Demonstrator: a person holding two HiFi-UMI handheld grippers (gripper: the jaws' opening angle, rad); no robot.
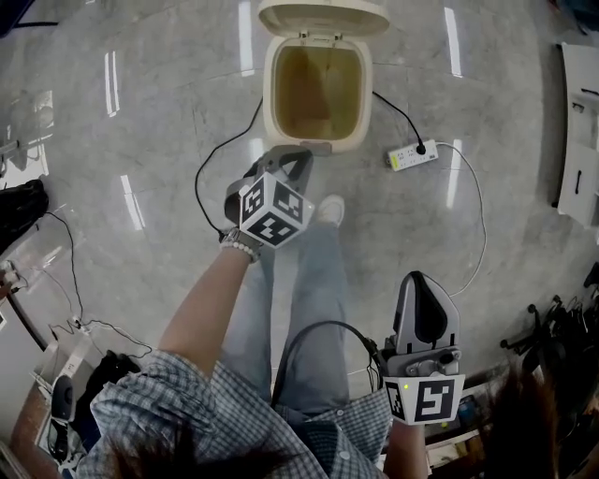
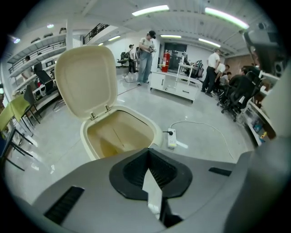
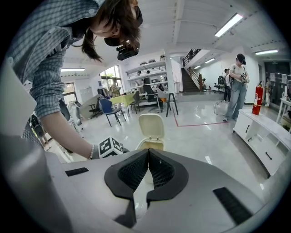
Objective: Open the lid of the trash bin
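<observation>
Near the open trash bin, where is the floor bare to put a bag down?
Bare floor lies left of the trash bin, beyond the black cable, and at its far right, above the power strip. It is crowded in front of the bin, with the left tongs and a shoe, and around the strip's white cable.

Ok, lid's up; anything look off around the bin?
Nothing spilled or damaged. The lid stands open on the upright trash bin. Only oddity: a power strip and loose cables lie on the floor beside it.
</observation>
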